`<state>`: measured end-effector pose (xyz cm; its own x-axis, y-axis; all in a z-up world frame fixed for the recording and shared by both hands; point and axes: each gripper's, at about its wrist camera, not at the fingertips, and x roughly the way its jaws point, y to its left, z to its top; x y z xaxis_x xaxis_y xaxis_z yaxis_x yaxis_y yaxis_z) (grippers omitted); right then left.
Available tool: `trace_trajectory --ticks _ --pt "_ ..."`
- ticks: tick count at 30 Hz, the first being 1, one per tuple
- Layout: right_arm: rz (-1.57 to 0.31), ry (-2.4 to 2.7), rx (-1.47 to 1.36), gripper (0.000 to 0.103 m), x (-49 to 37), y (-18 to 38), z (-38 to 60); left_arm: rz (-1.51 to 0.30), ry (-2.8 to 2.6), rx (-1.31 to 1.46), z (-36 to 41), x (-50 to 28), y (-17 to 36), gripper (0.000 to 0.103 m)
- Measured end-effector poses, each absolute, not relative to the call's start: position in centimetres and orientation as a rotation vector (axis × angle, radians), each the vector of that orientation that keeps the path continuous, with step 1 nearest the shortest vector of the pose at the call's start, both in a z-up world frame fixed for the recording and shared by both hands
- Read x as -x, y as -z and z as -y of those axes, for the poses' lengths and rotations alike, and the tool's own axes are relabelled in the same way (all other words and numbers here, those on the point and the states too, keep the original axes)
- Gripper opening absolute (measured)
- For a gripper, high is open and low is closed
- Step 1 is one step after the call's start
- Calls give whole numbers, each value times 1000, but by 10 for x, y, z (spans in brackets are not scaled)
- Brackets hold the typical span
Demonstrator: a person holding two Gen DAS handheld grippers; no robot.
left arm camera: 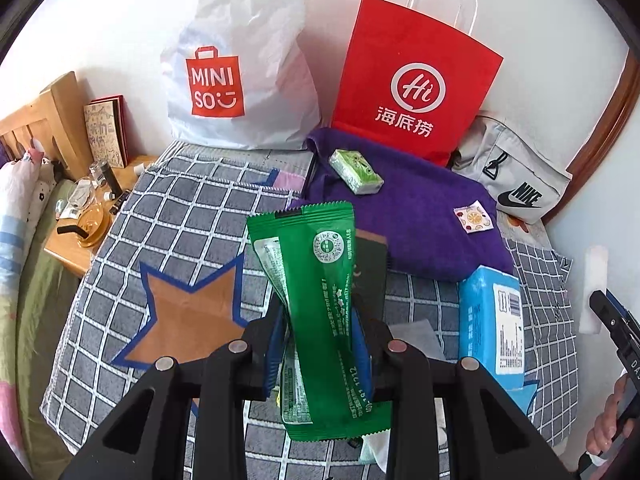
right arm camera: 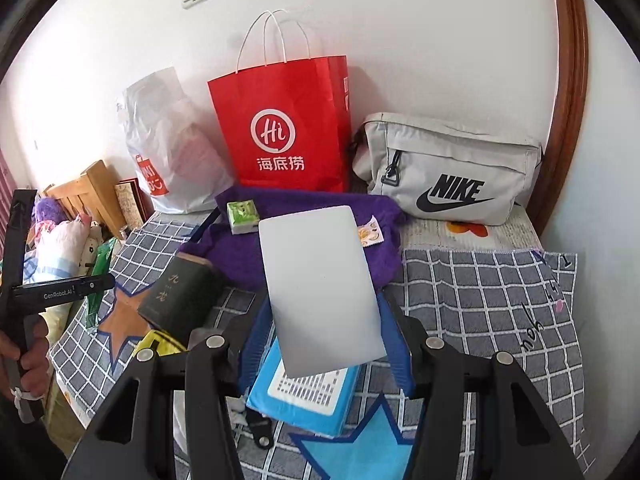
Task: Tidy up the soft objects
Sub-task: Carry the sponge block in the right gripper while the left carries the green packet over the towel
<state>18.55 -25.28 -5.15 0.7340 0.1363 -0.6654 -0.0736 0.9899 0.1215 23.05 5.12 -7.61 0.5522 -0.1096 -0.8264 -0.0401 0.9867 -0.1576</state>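
Left to right. Left gripper point(left arm camera: 320, 344) is narrow, clamped on a green packet point(left arm camera: 316, 312), held in the air over the checked blanket point(left arm camera: 168, 208). It is pinched at the waist and twisted, so it could slide out if tilted. Right gripper point(right arm camera: 326, 344) is about half open, pads pressing a flat white pack point(right arm camera: 320, 288) above the blue tissue pack point(right arm camera: 308, 404). That grip sits at the low end, so the pack may pivot or drop. Red bag point(right arm camera: 280, 128) and grey pouch point(right arm camera: 448, 168) stand behind.
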Motion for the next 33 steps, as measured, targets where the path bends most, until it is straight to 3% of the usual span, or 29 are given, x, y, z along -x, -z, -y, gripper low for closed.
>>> trace_trajectory --ticks 18,33 --pt "-766 -106 -108 53 -267 60 256 -1016 82 158 -42 -304 81 29" --pt "-835 -123 -105 53 -346 100 265 -1040 73 151 -34 -367 99 29"
